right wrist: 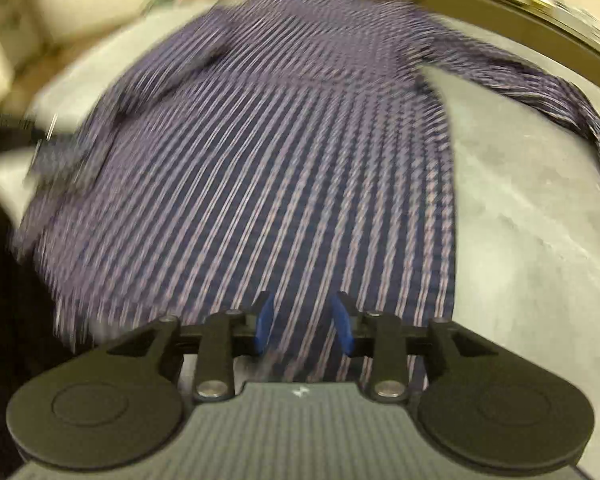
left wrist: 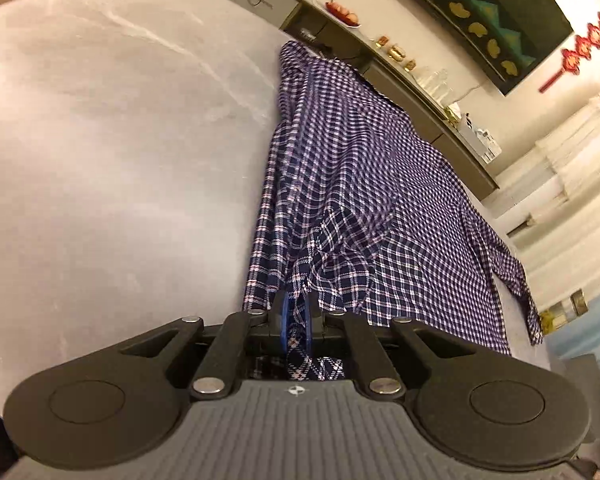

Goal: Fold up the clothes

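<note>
Pale grey marbled stone table top (left wrist: 100, 140) at left, long dark low sideboard (left wrist: 432, 116) at upper right, cream wall (left wrist: 400, 28), white curtains (left wrist: 580, 152) at right edge, warm indoor light.

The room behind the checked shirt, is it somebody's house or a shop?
Probably a home, likely a living or dining room. A long sideboard along the wall holds a plate of fruit and glassware, a red hanging ornament decorates the wall, and the checked shirt lies on a big grey table.

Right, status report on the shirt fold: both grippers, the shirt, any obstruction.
Left gripper shut on shirt edge. Right gripper open above the cloth, nothing pinched. Shirt spread on grey table, one sleeve trailing out. Nothing in the way.
</note>
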A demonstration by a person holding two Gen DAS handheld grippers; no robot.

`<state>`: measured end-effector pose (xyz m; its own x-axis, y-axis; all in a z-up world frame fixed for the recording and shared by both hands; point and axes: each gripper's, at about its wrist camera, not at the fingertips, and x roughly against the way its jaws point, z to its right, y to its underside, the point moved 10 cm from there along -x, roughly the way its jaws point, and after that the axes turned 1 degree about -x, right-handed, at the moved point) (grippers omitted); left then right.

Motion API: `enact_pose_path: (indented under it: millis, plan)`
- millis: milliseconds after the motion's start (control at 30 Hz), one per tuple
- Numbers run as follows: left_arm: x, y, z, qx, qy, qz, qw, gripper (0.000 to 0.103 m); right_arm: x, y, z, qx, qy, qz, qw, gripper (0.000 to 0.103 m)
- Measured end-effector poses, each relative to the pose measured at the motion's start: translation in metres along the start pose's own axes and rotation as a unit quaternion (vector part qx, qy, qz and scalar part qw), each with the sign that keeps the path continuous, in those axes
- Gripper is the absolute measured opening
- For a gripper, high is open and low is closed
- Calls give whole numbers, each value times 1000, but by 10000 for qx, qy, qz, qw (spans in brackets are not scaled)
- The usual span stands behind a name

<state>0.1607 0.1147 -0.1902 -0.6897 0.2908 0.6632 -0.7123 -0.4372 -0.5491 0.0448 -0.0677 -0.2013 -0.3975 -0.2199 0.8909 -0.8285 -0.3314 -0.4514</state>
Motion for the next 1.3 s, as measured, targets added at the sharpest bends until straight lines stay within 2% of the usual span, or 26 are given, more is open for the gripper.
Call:
enact_pose_path:
  millis: [67, 200, 300, 367, 433, 500, 567, 633, 667, 700, 767, 833, 900, 933, 1000, 1033, 1067, 1167, 1200, 1233, 1267, 1300]
  plan:
    - [-3, 0, 1, -126, -40, -49, 9999, 11, 7, 13, -13, 396, 44, -211, 9990, 39]
    - [-5, 2, -8, -244, -50, -66, 9997, 11, 26, 22, -27, 717, 74, -430, 9965, 38]
    - [10, 2, -11, -241, -50, -27, 9997, 11, 45, 3, -15, 573, 51, -66, 9983, 40]
    - [31, 0, -13, -376, -119, 167, 9991, 11, 59, -13, -3, 436, 36, 217, 9988, 45]
    - [52, -11, -7, -523, -165, 417, 9976, 11, 64, -35, 35, -130, 130, 645, 9977, 59]
    - [71, -26, 2, -640, -162, 650, 9957, 11, 68, -59, 85, -881, 271, 1130, 9893, 66]
    - [89, -40, 17, -725, -46, 857, 9937, 11, 67, -77, 137, -1769, 511, 1585, 9700, 71]
    - [98, -50, 38, -837, 146, 932, 9920, 20, 56, -79, 202, -2895, 991, 1829, 9343, 71]
    - [99, -54, 53, -905, 293, 906, 9913, 31, 50, -77, 237, -3429, 1231, 1897, 9117, 71]
    - [98, -55, 68, -971, 475, 823, 9907, 42, 42, -73, 260, -3707, 1344, 1923, 8986, 71]
    - [90, -53, 101, -1116, 846, 588, 9884, 48, 27, -64, 305, -4245, 1562, 1967, 8699, 71]
    - [76, -45, 138, -1300, 1168, 286, 9842, 55, 11, -59, 335, -4530, 1622, 2024, 8529, 71]
    - [56, -36, 172, -1472, 1330, 37, 9801, 70, -4, -62, 345, -4501, 1618, 2057, 8538, 71]
    - [45, -30, 186, -1550, 1380, -77, 9782, 71, -11, -63, 350, -4485, 1615, 2073, 8543, 69]
    - [20, -18, 216, -1702, 1470, -317, 9739, 71, -26, -66, 360, -4453, 1610, 2107, 8552, 56]
    - [7, -13, 233, -1752, 1527, -420, 9717, 71, -28, -68, 359, -4360, 1615, 2077, 8606, 22]
    - [-4, -10, 250, -1815, 1584, -487, 9693, 71, -30, -70, 357, -4267, 1619, 2046, 8660, 2]
    - [-32, -9, 299, -2064, 1742, -487, 9616, 72, -6, -88, 332, -3496, 1690, 2468, 8878, 0]
    - [-41, -11, 315, -2158, 1793, -447, 9588, 75, 2, -95, 324, -3232, 1711, 2605, 8935, 0]
    - [-51, -15, 331, -2205, 1819, -380, 9575, 78, 15, -105, 301, -2884, 1680, 2784, 9006, 0]
    - [-60, -19, 344, -2232, 1876, -333, 9560, 85, 24, -112, 281, -2507, 1664, 2873, 9093, 0]
    - [-72, -22, 357, -2215, 1924, -359, 9553, 87, 34, -120, 261, -2126, 1646, 2956, 9167, 0]
